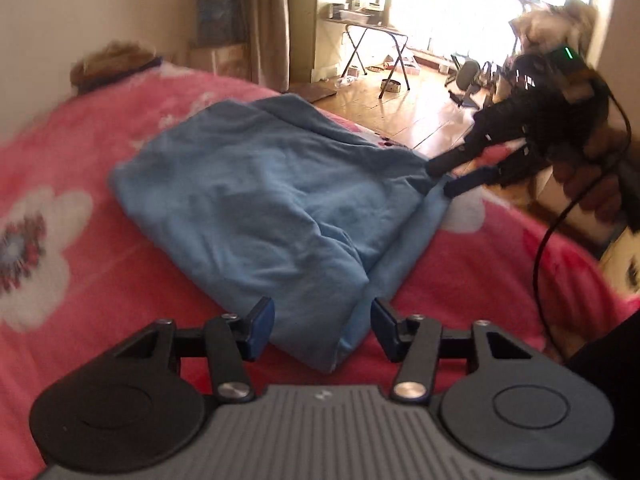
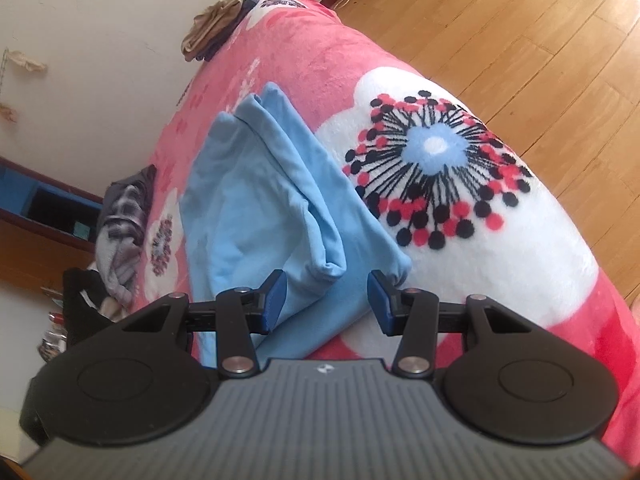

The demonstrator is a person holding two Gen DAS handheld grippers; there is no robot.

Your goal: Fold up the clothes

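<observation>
Mid-fold: the left gripper [image 1: 322, 328] has its fingers released, straddling the near corner of the blue garment [image 1: 256, 196] on the bed [image 1: 80, 280]. Farther off, the right gripper [image 2: 326, 302] likewise straddles a corner, unclenched. Next, both should pinch and lift.

bed: pink floral blanket [image 2: 520, 280] | on it: folded light-blue garment [image 2: 248, 200], centre | far end: tan clothes pile [image 2: 212, 28]
</observation>
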